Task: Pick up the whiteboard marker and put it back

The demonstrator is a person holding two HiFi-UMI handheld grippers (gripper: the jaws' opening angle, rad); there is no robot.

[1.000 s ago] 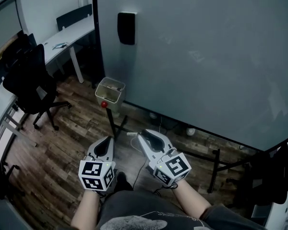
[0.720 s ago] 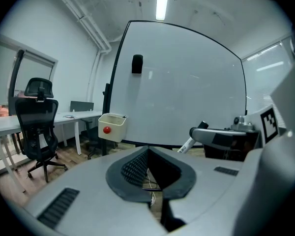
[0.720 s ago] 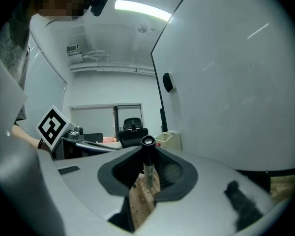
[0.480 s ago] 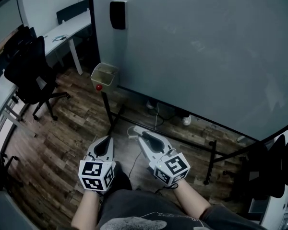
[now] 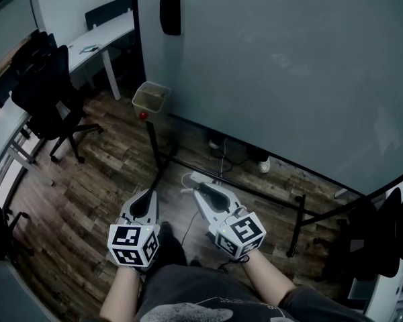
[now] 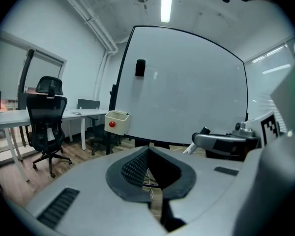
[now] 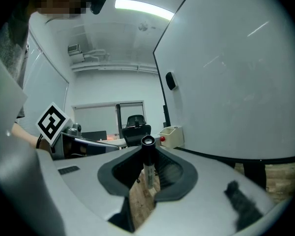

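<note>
Head view | right fingers (image 7: 173, 175) grip whiteboard marker (image 7: 148, 167) | left fingers (image 6: 132, 169) closed | bin (image 5: 151, 98) seemingly farther

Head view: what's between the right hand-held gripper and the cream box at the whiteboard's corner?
In the head view, only wood floor and the whiteboard's black stand leg lie between the right hand-held gripper and the cream box.

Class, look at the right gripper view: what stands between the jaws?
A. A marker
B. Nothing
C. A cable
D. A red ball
A: the marker stands upright, clamped between the jaws of the right gripper, with its black cap on top.
</note>
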